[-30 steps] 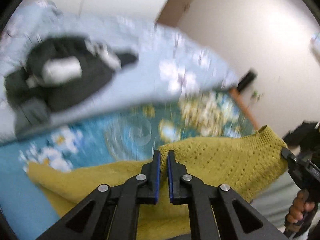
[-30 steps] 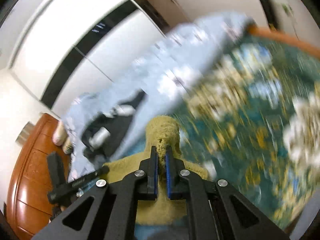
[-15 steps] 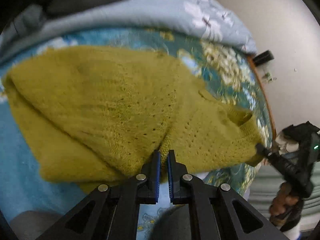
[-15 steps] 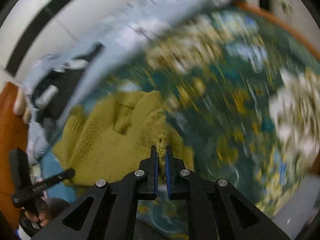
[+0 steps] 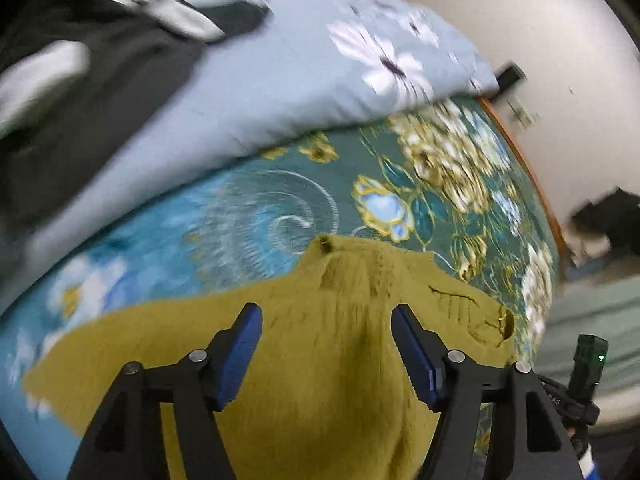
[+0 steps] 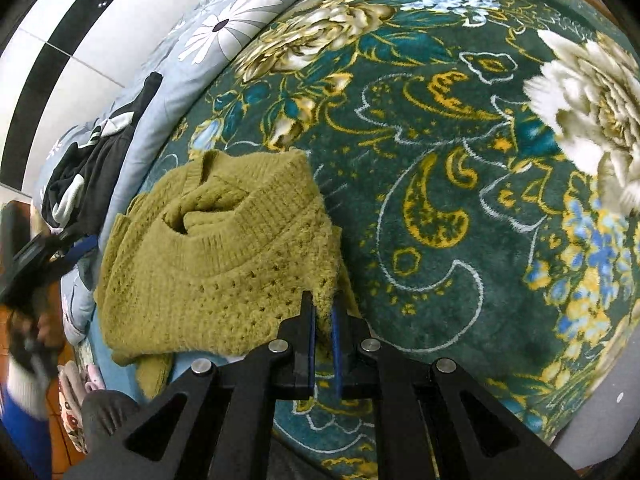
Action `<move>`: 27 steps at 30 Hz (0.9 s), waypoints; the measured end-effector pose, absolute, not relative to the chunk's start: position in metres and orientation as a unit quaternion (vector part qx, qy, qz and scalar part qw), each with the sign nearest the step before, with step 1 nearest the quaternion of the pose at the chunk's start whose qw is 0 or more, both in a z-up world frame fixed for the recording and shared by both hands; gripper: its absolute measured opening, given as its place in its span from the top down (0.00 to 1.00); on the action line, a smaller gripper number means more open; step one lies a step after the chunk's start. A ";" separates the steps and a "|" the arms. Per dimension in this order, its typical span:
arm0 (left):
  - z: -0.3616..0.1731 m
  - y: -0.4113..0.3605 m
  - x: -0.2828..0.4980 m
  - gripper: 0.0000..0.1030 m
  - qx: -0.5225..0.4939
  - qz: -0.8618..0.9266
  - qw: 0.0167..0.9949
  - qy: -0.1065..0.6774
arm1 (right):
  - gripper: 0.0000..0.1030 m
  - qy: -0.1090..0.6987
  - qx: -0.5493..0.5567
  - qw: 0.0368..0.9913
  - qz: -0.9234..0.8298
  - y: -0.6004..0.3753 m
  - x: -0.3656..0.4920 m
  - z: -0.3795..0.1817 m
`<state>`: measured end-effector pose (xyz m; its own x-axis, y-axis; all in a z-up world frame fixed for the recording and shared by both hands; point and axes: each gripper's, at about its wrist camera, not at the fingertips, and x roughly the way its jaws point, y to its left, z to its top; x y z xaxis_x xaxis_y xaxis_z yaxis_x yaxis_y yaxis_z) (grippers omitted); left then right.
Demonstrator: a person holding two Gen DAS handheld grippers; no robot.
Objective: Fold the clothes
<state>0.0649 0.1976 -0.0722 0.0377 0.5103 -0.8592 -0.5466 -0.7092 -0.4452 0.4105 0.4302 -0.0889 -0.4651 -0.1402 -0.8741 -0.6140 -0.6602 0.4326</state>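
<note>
Just laid yellow sweater down on floral blanket. My left gripper opening, knit below, probably released. Right gripper still pinching edge, 6 o'clock. Fold nearly set.

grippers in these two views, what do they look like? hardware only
Left gripper and right gripper match: black angular linkage arms with triangular cutouts, silver pivot pins, flat blue pads. A black module with a green LED and a black cable sits beside the left one.
</note>
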 end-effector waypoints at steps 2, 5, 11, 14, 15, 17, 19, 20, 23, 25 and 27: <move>-0.093 0.214 0.051 0.28 -0.638 0.671 0.379 0.008 | 0.93 0.386 -0.492 0.151 0.766 0.433 0.411 -0.090; -0.116 0.237 0.047 0.28 -0.663 0.640 0.388 0.027 | 0.93 0.388 -0.491 0.148 0.766 0.435 0.410 -0.093; -0.120 0.245 0.065 0.85 -0.649 0.649 0.387 0.084 | 0.93 0.402 -0.486 0.152 0.761 0.437 0.408 -0.096; -0.100 0.232 0.070 0.87 -0.627 0.678 0.377 0.067 | 0.93 0.413 -0.478 0.156 0.759 0.437 0.406 -0.095; -0.091 0.227 0.071 0.88 -0.619 0.689 0.373 0.058 | 0.93 0.412 -0.472 0.162 0.762 0.437 0.405 -0.091; -0.061 0.211 0.071 0.89 -0.595 0.715 0.367 0.024 | 0.94 0.396 -0.456 0.175 0.777 0.437 0.401 -0.074; -0.028 0.192 0.070 0.89 -0.568 0.739 0.362 -0.010 | 0.94 0.375 -0.432 0.184 0.799 0.440 0.394 -0.046; -0.012 0.184 0.069 0.89 -0.554 0.750 0.360 -0.025 | 0.94 0.364 -0.419 0.187 0.811 0.442 0.389 -0.030; 0.039 0.150 0.074 0.89 -0.508 0.781 0.357 -0.068 | 0.94 0.317 -0.378 0.181 0.851 0.440 0.369 0.032; 0.069 0.128 0.080 0.89 -0.474 0.800 0.355 -0.098 | 0.94 0.280 -0.349 0.176 0.877 0.434 0.354 0.074; 0.104 0.098 0.089 0.89 -0.438 0.818 0.352 -0.125 | 0.94 0.251 -0.316 0.167 0.900 0.424 0.342 0.118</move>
